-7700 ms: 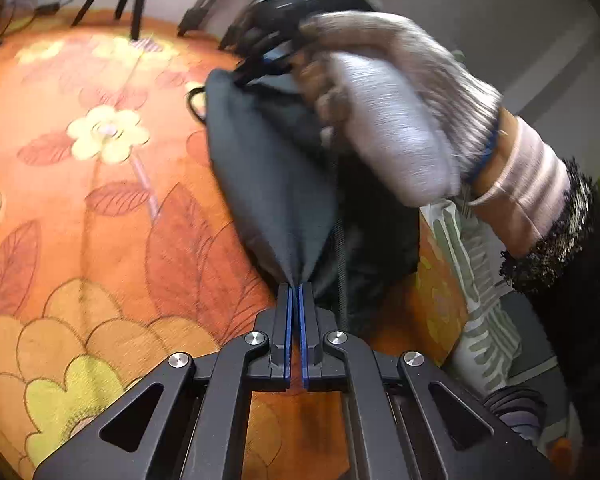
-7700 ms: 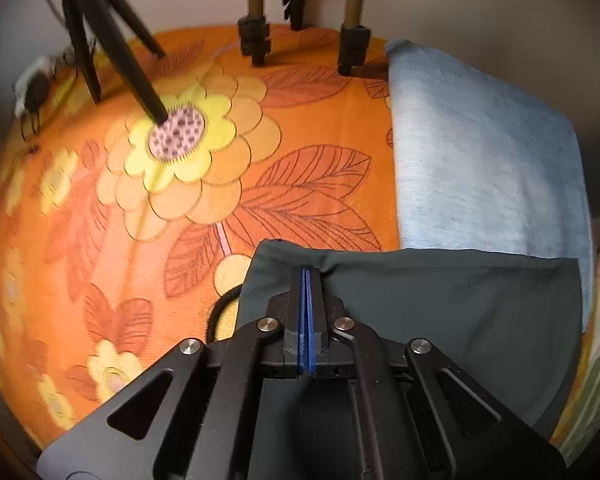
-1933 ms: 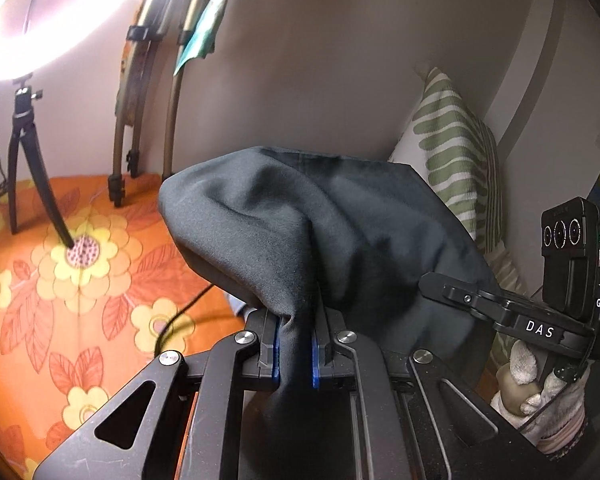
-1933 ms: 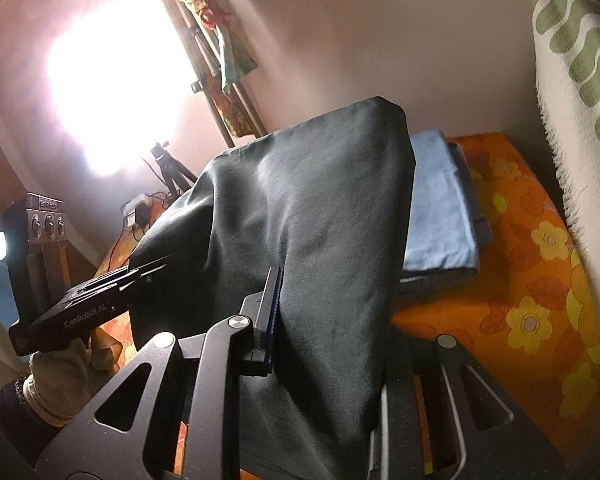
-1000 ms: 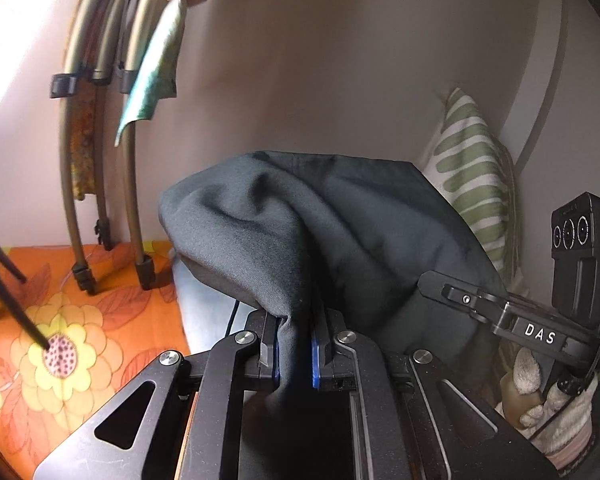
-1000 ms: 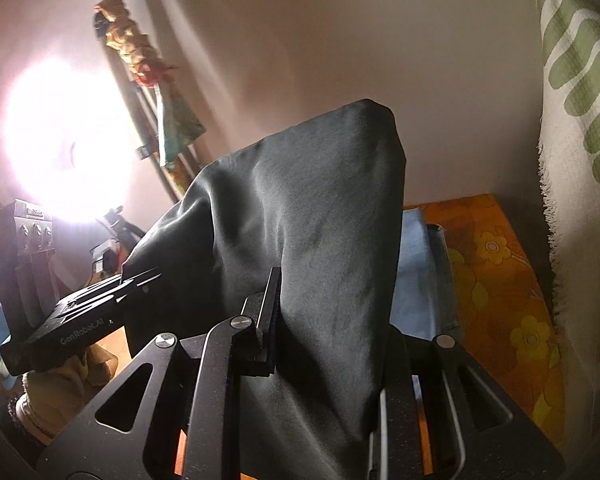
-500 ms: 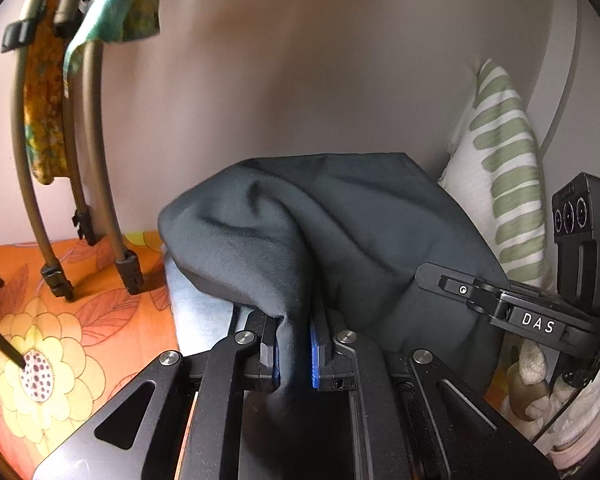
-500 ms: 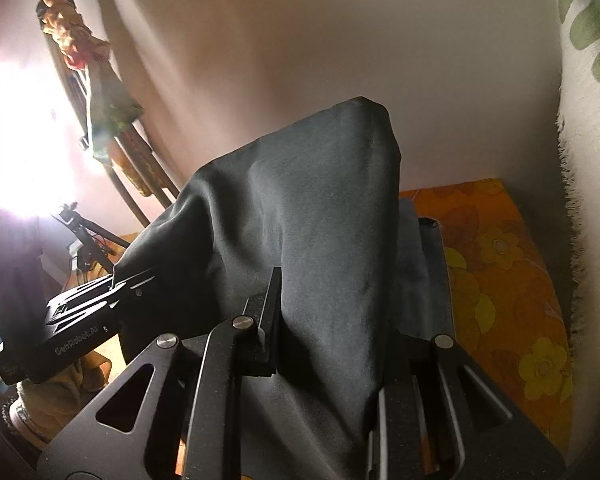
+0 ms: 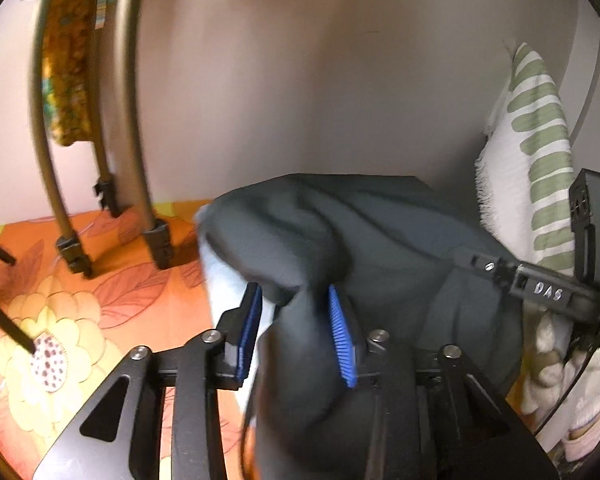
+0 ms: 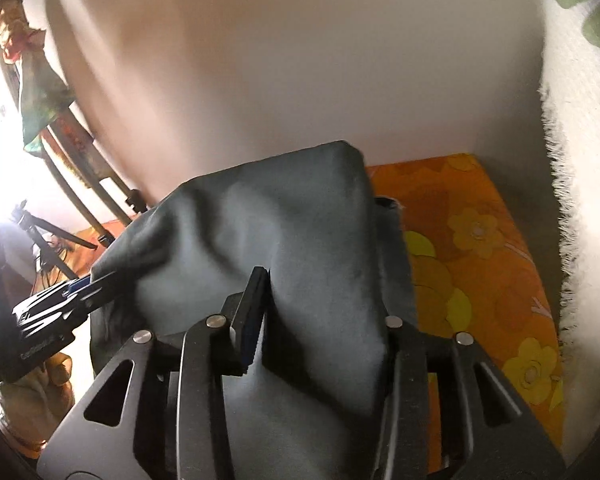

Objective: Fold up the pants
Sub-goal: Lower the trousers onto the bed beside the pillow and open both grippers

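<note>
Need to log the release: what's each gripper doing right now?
Left gripper: jaws opening, dark pants loose between them.
Right gripper: jaws opening, pants between them.

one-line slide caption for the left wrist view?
Left gripper opening around dark pants above a light blue folded garment on the orange floral sheet.

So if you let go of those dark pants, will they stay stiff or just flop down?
Probably flop. The dark pants drape in soft rounded folds over the left gripper, whose jaws are opening around them, so they look limp, not stiff. They likely slump onto the orange flowered bedspread rather than roll or slide. The smooth cloth seems light; the right gripper, also opening, may lose it easily.
</note>
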Available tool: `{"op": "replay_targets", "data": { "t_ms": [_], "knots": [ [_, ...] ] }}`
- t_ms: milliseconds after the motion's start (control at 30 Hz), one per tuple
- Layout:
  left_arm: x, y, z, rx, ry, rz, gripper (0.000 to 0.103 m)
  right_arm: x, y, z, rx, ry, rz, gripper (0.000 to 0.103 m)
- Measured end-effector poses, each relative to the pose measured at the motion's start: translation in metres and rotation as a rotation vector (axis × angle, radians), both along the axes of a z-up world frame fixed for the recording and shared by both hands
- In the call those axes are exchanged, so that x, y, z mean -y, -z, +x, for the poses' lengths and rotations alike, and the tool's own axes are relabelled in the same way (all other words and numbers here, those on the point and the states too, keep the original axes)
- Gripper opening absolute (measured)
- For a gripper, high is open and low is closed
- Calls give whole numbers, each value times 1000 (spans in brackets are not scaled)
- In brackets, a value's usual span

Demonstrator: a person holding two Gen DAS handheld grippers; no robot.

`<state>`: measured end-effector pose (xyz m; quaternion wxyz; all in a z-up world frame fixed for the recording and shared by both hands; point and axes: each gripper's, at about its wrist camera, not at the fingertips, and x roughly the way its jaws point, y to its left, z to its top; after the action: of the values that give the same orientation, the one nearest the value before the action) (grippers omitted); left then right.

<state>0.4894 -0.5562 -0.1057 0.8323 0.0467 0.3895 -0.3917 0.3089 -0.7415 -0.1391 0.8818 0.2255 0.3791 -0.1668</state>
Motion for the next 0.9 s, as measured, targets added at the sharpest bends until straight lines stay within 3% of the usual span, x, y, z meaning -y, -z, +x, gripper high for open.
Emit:
{"op": "replay_targets", "data": {
  "t_ms": [467, 667, 800, 900],
  "knots": [
    [-34, 35, -30, -103, 10, 72, 33, -6, -4, -30, -89, 60, -100, 41],
    [-52, 40, -48, -200, 37, -18, 31, -16, -5, -48, -119, 71, -135, 41],
    [-53, 35, -56, -178, 32, 3, 31, -25, -14, -53, -123, 79, -168, 41],
    [-57, 33, -58, -189, 37, -25, 31, -41, -33, -48, -74, 46, -195, 41]
  ]
}}
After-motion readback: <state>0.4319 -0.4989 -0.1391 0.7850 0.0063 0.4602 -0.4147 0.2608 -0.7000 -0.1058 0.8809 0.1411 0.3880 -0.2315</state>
